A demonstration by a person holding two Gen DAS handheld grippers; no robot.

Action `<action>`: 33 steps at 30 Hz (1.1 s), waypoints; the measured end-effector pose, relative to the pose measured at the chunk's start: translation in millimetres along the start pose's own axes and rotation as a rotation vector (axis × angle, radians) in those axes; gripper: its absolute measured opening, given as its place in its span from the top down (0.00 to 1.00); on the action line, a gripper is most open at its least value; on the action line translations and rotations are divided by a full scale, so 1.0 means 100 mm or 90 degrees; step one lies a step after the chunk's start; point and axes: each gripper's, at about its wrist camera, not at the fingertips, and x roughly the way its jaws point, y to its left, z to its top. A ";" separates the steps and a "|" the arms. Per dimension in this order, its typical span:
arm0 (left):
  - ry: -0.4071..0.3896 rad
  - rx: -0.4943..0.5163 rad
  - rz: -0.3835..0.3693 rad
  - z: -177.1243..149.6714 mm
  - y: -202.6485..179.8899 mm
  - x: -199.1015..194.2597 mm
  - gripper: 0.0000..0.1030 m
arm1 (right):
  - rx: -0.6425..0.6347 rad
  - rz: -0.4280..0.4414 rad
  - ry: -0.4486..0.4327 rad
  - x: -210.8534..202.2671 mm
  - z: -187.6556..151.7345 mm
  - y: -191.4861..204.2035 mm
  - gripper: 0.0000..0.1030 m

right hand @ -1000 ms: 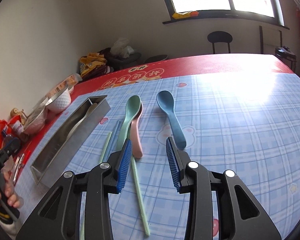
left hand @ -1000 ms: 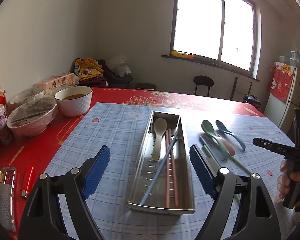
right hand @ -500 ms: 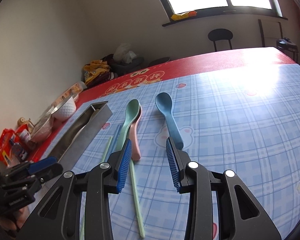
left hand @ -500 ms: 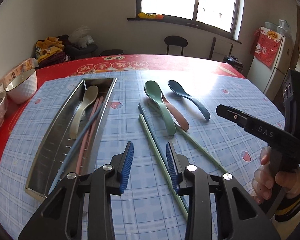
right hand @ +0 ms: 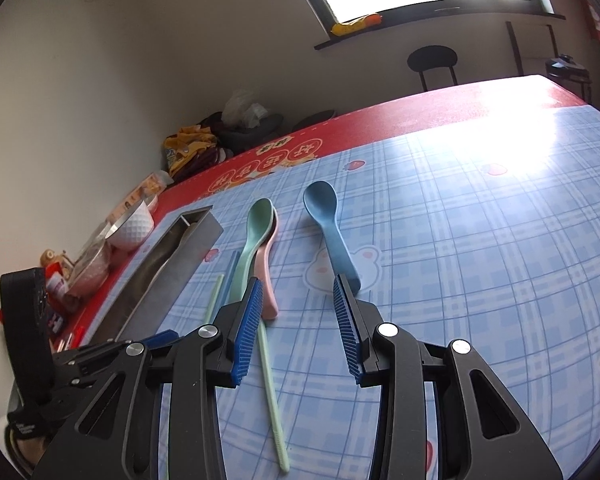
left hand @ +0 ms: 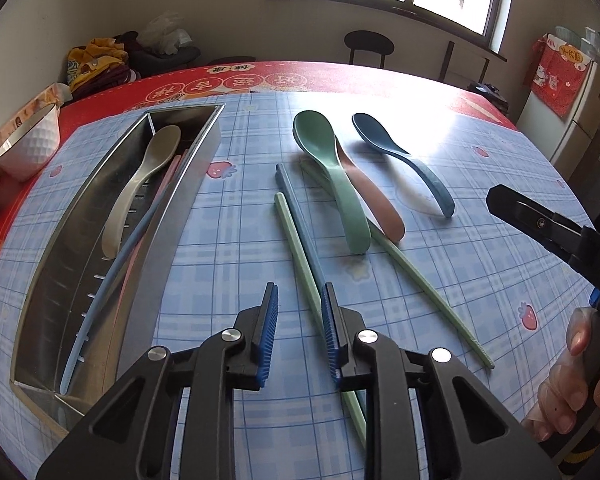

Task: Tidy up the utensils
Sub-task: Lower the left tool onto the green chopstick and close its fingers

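Observation:
A steel utensil tray (left hand: 52,240) lies on the left of the checked cloth and holds a beige spoon (left hand: 140,184), pink chopsticks and a blue chopstick (left hand: 112,276). On the cloth lie a green spoon (left hand: 332,172), a pink spoon (left hand: 376,200) partly under it, a dark blue spoon (left hand: 404,160), a blue chopstick (left hand: 296,220) and two green chopsticks (left hand: 296,248). My left gripper (left hand: 298,312) is open, narrowly, empty, above the near ends of the blue and green chopsticks. My right gripper (right hand: 296,304) is open and empty, near the spoon handles (right hand: 340,248).
A white bowl (left hand: 28,140) and covered dishes stand on the red table at the left. The tray also shows in the right wrist view (right hand: 168,272). Chairs and a window are behind the table. A fridge (left hand: 580,108) stands at the right.
My left gripper swung from over the tray to the loose chopsticks, closed from wide to a narrow gap, and has come lower and closer. The right gripper barely moved.

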 end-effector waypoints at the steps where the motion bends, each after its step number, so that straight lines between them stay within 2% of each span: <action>1: 0.002 0.005 0.002 0.00 -0.01 0.01 0.79 | 0.001 -0.001 -0.001 0.00 0.00 0.00 0.62; 20: 0.008 0.034 0.040 -0.12 0.00 -0.04 0.81 | 0.014 0.004 0.001 -0.01 0.00 -0.05 0.62; 25: 0.018 0.030 0.025 -0.18 0.01 -0.04 0.81 | 0.015 0.004 0.003 -0.01 0.00 -0.05 0.62; 33: -0.004 0.034 0.025 -0.23 0.00 -0.04 0.81 | 0.018 0.006 0.003 -0.01 0.00 -0.05 0.62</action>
